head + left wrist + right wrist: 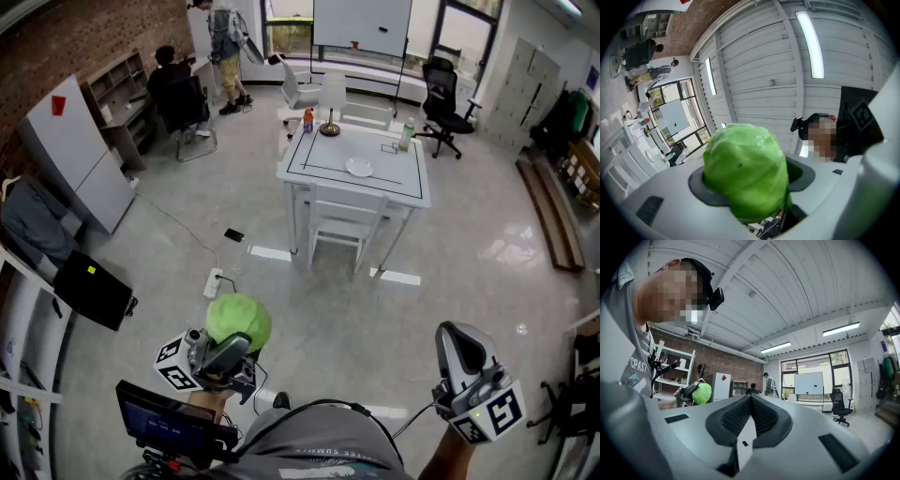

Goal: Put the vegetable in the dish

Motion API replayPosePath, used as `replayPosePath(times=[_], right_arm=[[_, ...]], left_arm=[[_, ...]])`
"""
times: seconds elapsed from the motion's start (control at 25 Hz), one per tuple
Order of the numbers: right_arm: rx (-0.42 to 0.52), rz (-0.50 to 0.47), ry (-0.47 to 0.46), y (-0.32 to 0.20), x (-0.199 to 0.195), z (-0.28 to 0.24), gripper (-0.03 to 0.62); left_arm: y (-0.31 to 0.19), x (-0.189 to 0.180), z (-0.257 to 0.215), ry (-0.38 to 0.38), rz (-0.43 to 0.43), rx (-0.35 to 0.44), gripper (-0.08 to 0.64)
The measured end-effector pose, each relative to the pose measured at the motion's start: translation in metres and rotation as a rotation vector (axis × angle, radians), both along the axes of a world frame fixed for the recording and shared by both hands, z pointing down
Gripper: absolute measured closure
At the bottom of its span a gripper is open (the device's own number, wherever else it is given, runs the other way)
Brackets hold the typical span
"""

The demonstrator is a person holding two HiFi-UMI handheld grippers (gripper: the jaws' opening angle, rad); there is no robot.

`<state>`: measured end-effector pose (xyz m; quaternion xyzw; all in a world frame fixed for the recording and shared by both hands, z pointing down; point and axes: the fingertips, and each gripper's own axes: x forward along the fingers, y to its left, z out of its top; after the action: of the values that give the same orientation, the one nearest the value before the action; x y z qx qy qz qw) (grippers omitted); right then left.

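Head view shows the left gripper (234, 345) clamped on the green vegetable (238, 321), well apart from the white dish (359, 168) on the far table (309, 176), so carry it steadily with firm pressure, keeping the closed, empty right gripper (457, 336) clear.

Grey printed T-shirt (323, 448), black cable (328, 403); left gripper (236, 345), right gripper (455, 332) pale grey, black-white marker cubes (492, 412).

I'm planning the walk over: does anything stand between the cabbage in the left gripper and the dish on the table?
Yes. A white chair, tucked in at the white table's near side, stands right before the dish. The floor between the cabbage and that chair looks open.
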<state>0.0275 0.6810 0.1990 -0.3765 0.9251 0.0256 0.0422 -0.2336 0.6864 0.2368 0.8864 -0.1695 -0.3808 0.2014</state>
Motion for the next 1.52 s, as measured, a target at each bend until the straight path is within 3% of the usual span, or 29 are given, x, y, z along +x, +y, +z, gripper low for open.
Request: replayPosePath(times=[0.36, 0.84, 1.16, 1.52], right_arm=[[-0.005, 0.042, -0.017, -0.017, -0.024, 0.002, 0.586], [-0.033, 0.047, -0.052, -0.036, -0.049, 0.003, 0.583], [-0.055, 0.059, -0.050, -0.072, -0.017, 0.015, 0.583], [-0.067, 0.001, -0.038, -0.131, 0.031, 0.022, 0.584]], left_arm=[[-0.013, -0.026, -0.017, -0.039, 0.022, 0.046, 0.256], [-0.039, -0.054, -0.011, -0.061, 0.044, 0.033, 0.256], [-0.071, -0.022, -0.006, -0.078, 0.023, 0.030, 0.256], [-0.118, 0.029, -0.005, -0.080, -0.045, 0.014, 0.256]])
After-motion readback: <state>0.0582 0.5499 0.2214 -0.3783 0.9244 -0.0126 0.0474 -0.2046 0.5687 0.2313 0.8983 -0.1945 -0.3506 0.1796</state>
